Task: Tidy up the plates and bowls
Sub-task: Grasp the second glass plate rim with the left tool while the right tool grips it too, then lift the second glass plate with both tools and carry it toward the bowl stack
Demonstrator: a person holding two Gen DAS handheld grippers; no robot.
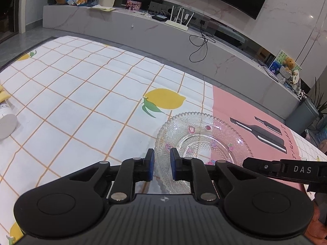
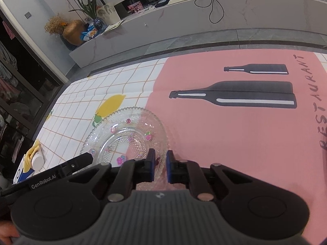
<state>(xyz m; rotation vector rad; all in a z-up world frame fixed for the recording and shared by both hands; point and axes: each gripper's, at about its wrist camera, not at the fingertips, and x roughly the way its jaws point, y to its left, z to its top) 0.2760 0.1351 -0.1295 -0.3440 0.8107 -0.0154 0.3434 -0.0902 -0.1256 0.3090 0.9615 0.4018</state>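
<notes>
A clear beaded glass plate (image 1: pixel 204 140) with small coloured fruit marks lies flat on the tablecloth, half on the pink mat. My left gripper (image 1: pixel 162 162) straddles the plate's left rim, one blue pad outside the rim and one inside, shut on it. In the right wrist view the same glass plate (image 2: pixel 126 128) sits left of centre. My right gripper (image 2: pixel 160 163) is shut on its right rim in the same way. Each gripper's black finger shows in the other's view at the plate's opposite side. No bowl is in view.
A pink mat (image 2: pixel 235 132) with printed bottles covers the table's right part. A white bottle (image 1: pixel 6 122) and a yellow cloth (image 1: pixel 4 96) lie at the left edge by a blue box (image 2: pixel 22 171). A grey TV bench (image 1: pixel 143 26) runs beyond the table.
</notes>
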